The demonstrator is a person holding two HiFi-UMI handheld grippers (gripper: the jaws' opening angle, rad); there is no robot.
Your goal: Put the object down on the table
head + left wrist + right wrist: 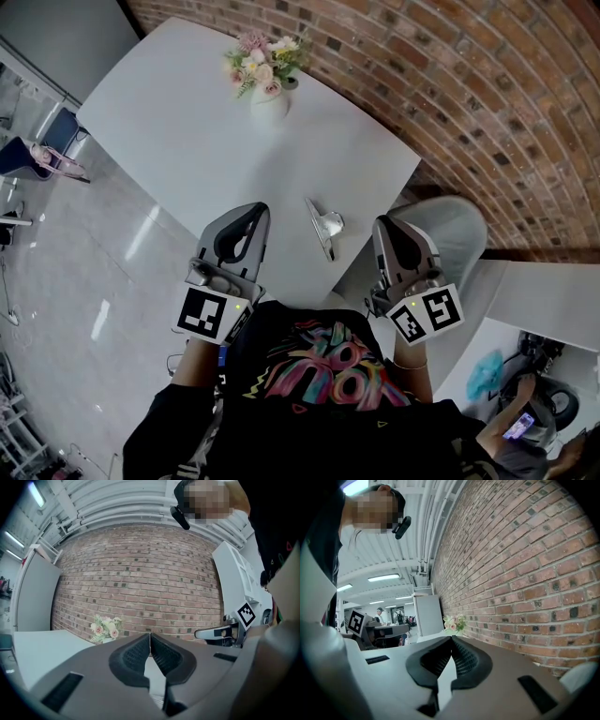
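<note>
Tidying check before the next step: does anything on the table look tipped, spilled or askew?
Nothing stands out. The vase of flowers stands upright at the far end of the white table, with no spill around it. A small shiny metal object lies close to the near edge; what it is cannot be told.

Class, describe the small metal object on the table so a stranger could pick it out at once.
Find the white table beside the brick wall. A vase of flowers stands at its far end; the metal object lies by the near edge, alone. It is silvery, shiny and lying low, unlike the upright vase with its pink and white blooms.
</note>
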